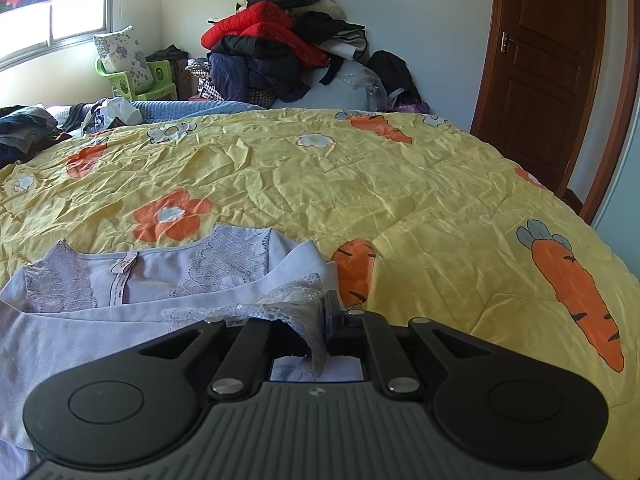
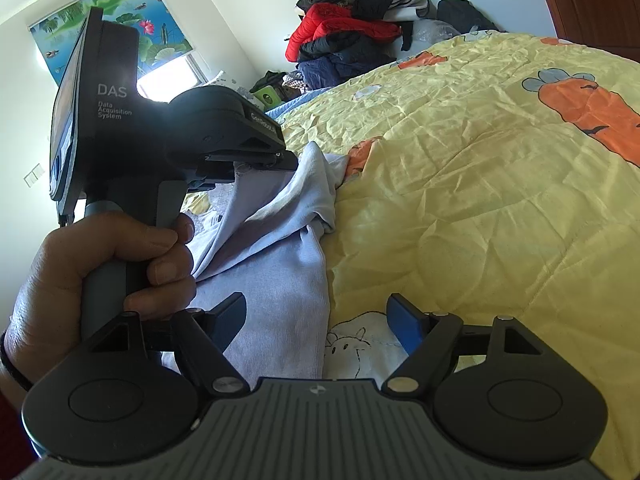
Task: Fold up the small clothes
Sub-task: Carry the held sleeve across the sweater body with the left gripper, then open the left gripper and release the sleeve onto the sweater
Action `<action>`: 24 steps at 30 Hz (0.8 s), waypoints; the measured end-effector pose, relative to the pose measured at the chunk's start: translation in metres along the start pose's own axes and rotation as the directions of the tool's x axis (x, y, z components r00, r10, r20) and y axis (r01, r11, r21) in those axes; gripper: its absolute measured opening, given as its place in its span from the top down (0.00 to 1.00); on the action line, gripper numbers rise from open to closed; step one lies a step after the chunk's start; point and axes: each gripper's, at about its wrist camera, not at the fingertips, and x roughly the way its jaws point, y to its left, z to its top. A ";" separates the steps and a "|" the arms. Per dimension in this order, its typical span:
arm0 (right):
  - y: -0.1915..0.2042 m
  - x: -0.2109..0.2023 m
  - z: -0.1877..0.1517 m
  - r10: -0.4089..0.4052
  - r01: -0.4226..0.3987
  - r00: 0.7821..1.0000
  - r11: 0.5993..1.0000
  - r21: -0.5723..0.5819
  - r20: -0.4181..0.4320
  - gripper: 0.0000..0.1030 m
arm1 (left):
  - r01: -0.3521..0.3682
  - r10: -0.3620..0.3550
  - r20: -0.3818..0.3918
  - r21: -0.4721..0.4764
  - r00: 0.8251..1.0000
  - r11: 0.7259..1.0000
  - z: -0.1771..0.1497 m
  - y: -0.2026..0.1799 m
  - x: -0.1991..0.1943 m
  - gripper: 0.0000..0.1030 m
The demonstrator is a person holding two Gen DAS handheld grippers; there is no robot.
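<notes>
Lace on the purple top (image 1: 132,280) shows only from the left gripper (image 1: 326,320), whose fingers pinch its lacy cuff. Only the right view shows the hand (image 2: 100,272), and the right gripper (image 2: 316,320) open over the top's edge on the quilt (image 2: 480,200).

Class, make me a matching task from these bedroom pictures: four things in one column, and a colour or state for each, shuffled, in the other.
Things:
1. left hand-held gripper
2. right hand-held gripper
3. quilt
4. jacket on the pile

Descriptions:
A. red
B. open, holding nothing
C. yellow with carrots
D. shut on the lilac top's lace cuff

Pairs: 1-D, 2-B, 3-C, 4-A
</notes>
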 end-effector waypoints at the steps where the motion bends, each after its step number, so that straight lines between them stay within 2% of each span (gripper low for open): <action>1: 0.000 0.000 0.000 0.000 0.000 1.000 1.000 0.000 0.000 0.25 | 0.001 -0.001 -0.001 0.002 1.000 1.000 0.000 -0.001 0.000 0.93; 12: -0.004 -0.004 -0.001 0.001 -0.001 1.000 1.000 0.007 0.006 0.25 | 0.010 -0.010 -0.012 0.018 1.000 1.000 0.000 -0.008 0.000 0.92; 15: -0.005 -0.005 -0.002 -0.003 0.003 1.000 1.000 0.006 0.007 0.25 | 0.017 -0.017 -0.011 0.020 1.000 1.000 0.001 -0.010 -0.001 0.88; 17: -0.005 -0.007 -0.002 -0.006 0.006 1.000 1.000 0.006 0.008 0.25 | 0.028 -0.028 -0.008 0.022 1.000 0.999 0.002 -0.011 -0.002 0.77; 18: -0.006 -0.007 -0.002 -0.007 0.007 1.000 1.000 0.008 0.009 0.25 | 0.037 -0.037 -0.002 0.026 0.999 0.999 0.003 -0.012 -0.004 0.64; 19: -0.006 -0.007 -0.002 -0.009 0.009 1.000 1.000 0.009 0.009 0.25 | 0.042 -0.043 0.007 0.030 0.999 0.999 0.004 -0.013 -0.006 0.47; 21: -0.007 -0.008 -0.002 -0.015 0.015 1.000 1.000 0.009 0.011 0.25 | 0.047 -0.049 0.046 0.048 0.998 0.998 0.005 -0.018 -0.013 0.28; 24: -0.009 -0.009 -0.001 -0.025 0.025 1.000 1.000 0.012 0.012 0.25 | 0.048 -0.055 0.077 0.092 0.995 0.995 0.007 -0.027 -0.021 0.27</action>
